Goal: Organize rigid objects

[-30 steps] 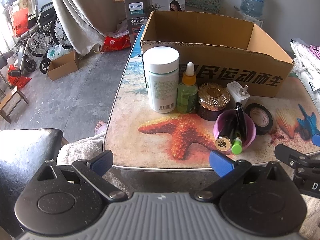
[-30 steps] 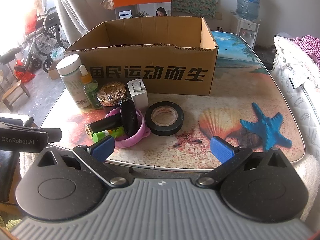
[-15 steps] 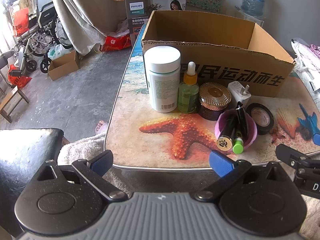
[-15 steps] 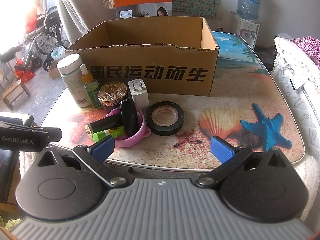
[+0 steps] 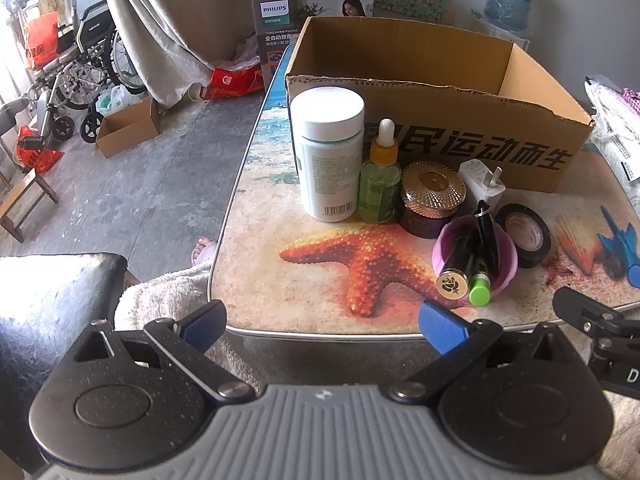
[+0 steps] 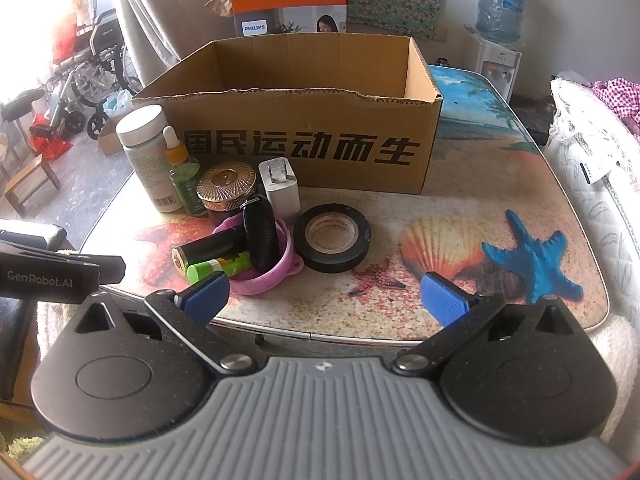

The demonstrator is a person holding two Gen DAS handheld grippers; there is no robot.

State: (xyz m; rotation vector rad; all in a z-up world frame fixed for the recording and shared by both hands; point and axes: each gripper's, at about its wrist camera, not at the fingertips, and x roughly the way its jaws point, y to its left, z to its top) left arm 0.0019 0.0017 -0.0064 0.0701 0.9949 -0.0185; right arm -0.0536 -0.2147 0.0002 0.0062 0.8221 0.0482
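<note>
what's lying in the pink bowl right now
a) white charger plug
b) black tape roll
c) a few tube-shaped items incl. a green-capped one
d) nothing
c: the pink bowl holds dark tubes and a green-capped tube, while the black tape roll and white charger plug sit on the table beside it.

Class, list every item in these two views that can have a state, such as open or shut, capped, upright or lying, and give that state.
Brown cardboard box: open-topped, upright.
White-capped pill bottle: capped, upright.
Green dropper bottle: capped, upright.
Gold-lidded dark jar: lidded, upright.
White plug charger: standing, unplugged.
Black tape roll: lying flat.
Pink silicone bowl: upright, holding tubes.
Left gripper: open, empty.
Right gripper: open, empty.
</note>
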